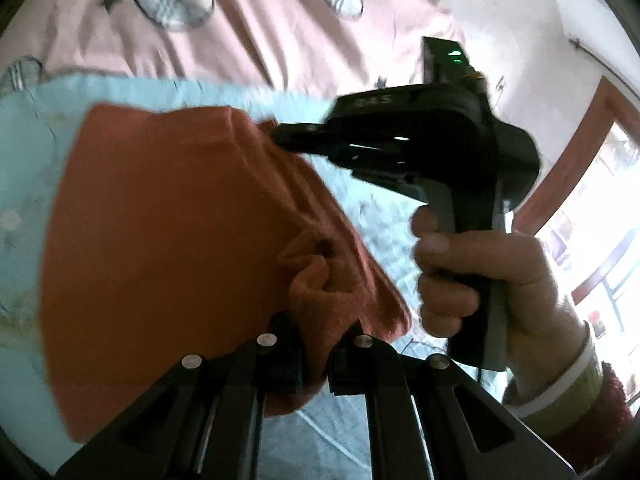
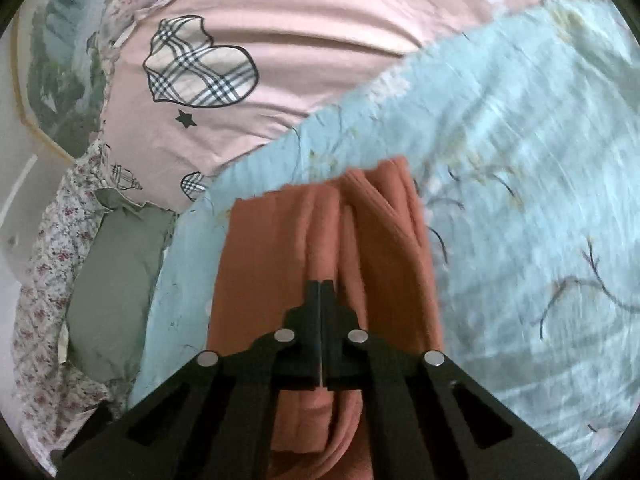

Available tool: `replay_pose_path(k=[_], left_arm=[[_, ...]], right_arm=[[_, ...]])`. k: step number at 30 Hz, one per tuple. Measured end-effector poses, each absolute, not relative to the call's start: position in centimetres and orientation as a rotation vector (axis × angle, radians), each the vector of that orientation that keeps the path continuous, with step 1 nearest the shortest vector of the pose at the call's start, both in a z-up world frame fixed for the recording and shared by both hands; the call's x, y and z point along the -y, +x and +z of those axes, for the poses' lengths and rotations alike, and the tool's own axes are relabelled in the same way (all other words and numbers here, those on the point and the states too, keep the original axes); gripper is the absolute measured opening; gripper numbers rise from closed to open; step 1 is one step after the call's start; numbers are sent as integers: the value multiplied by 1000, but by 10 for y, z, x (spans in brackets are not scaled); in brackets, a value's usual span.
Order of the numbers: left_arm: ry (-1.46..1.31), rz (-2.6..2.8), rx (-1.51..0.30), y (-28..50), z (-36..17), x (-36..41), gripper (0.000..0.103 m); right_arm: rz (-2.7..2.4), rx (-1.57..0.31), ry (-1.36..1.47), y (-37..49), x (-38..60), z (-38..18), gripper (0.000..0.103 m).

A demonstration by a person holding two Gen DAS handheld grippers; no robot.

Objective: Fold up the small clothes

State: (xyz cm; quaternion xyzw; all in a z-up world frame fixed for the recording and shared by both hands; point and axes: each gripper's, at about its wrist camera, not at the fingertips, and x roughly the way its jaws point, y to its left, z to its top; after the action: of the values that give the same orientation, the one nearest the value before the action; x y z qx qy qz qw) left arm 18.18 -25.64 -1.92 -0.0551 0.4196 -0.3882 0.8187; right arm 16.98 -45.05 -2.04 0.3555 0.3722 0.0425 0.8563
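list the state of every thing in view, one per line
rust-orange knit garment: lifted off the bed, bunched, held at two spots
left tool: shut on the garment's bunched edge
right tool: shut on a fold of the garment
pale blue floral quilt: spread flat under the garment
pink heart-print duvet: lying rumpled behind the quilt

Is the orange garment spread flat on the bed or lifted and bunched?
Lifted and bunched. The orange garment hangs in folds between both tongs, left and right, each shut on it above the blue blanket.
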Motion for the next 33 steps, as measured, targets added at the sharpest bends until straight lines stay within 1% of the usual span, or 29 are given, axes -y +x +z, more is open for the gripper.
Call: replay_pose_path(k=[2, 3, 4, 5, 6, 8, 11, 12, 13, 14, 15, 17, 22, 24, 26, 28, 31, 33], left_arm=[[-126, -820, -928, 184, -31, 261, 6], [-142, -821, -939, 185, -35, 260, 6], [-161, -826, -945, 186, -37, 257, 6], [-177, -830, -947, 187, -38, 254, 6], [-196, -835, -948, 189, -37, 250, 6], [-226, -840, -947, 190, -35, 243, 6], [-252, -846, -933, 188, -29, 233, 6], [-259, -848, -927, 190, -27, 230, 6], [-264, -850, -923, 190, -23, 230, 6], [-272, -853, -918, 190, -21, 228, 6], [-277, -857, -912, 190, -19, 226, 6], [-271, -861, -906, 188, -17, 225, 6], [-256, -874, -869, 184, 3, 227, 6], [-259, -898, -834, 181, 16, 230, 6], [-259, -929, -819, 178, 24, 239, 7], [-242, -950, -824, 175, 22, 254, 7], [-214, -963, -881, 177, 0, 278, 7], [-199, -948, -948, 181, -20, 291, 7]], right_arm=[[99, -773, 776, 165, 452, -24, 5], [110, -769, 781, 164, 451, -24, 16], [120, -765, 781, 163, 449, -24, 28], [128, -764, 774, 164, 444, -23, 58], [134, -764, 758, 165, 439, -22, 74], [148, -774, 721, 171, 426, -21, 74], [121, -854, 706, 188, 414, -33, 74], [123, -865, 707, 192, 412, -37, 68], [133, -875, 708, 196, 409, -40, 60], [142, -893, 707, 203, 405, -44, 35], [145, -905, 706, 207, 403, -45, 17], [148, -895, 687, 211, 399, -39, 17], [191, -722, 594, 190, 398, 20, 15], [170, -693, 526, 180, 402, 34, 15], [110, -721, 476, 175, 411, 30, 15], [59, -777, 486, 171, 427, 10, 15], [9, -867, 522, 168, 445, -31, 15], [12, -871, 544, 165, 450, -42, 15]])
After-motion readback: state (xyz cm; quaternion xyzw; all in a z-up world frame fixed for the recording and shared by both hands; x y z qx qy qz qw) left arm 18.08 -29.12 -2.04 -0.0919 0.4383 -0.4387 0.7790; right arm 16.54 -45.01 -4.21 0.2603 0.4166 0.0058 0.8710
